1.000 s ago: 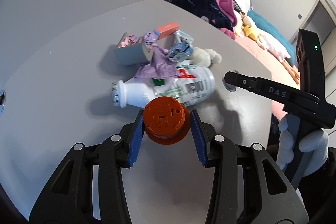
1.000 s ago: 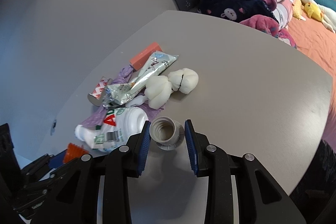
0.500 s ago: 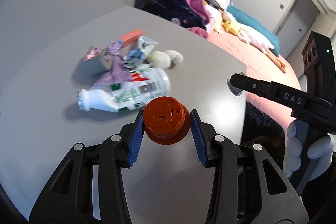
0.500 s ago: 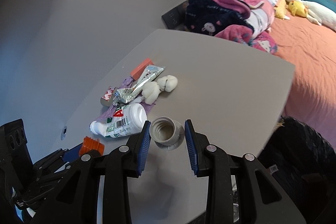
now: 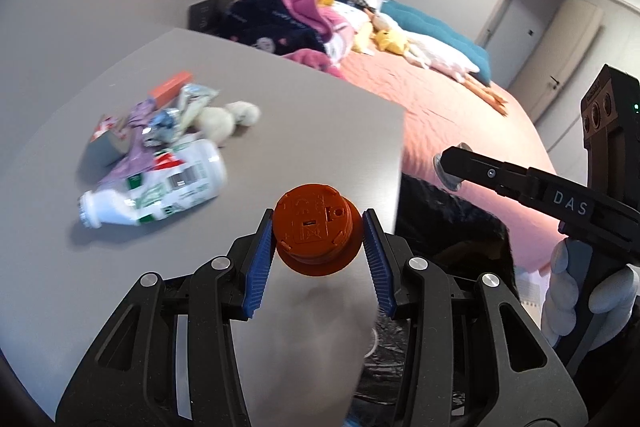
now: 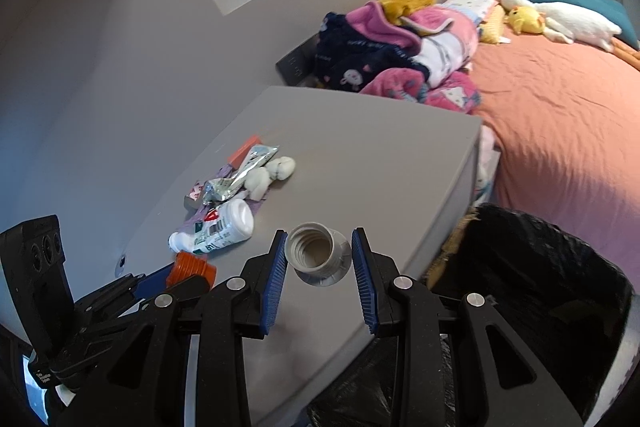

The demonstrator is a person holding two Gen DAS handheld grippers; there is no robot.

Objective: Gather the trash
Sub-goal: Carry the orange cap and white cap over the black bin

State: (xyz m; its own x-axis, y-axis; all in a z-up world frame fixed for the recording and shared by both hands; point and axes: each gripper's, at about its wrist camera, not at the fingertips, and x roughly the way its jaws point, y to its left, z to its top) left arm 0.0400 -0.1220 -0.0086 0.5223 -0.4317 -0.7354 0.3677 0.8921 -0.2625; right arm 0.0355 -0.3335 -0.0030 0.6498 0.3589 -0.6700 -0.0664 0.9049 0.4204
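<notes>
Left wrist view: the left gripper [image 5: 318,227] clamps a round orange plastic cap [image 5: 314,229] between its 2 blue pads, above the grey table [image 5: 320,123] near its edge. A white plastic bottle [image 5: 160,187] lies on its side among wrappers.

Right wrist view: the right gripper [image 6: 319,259] grips a grey threaded bottle neck piece [image 6: 318,257], held over the table edge beside a black trash bag [image 6: 532,267].

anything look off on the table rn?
The white bottle lies on its side with no cap, among crumpled wrappers at the table's far-left side. Nothing looks spilled. The left gripper holds an orange cap; the right gripper holds a white one.
</notes>
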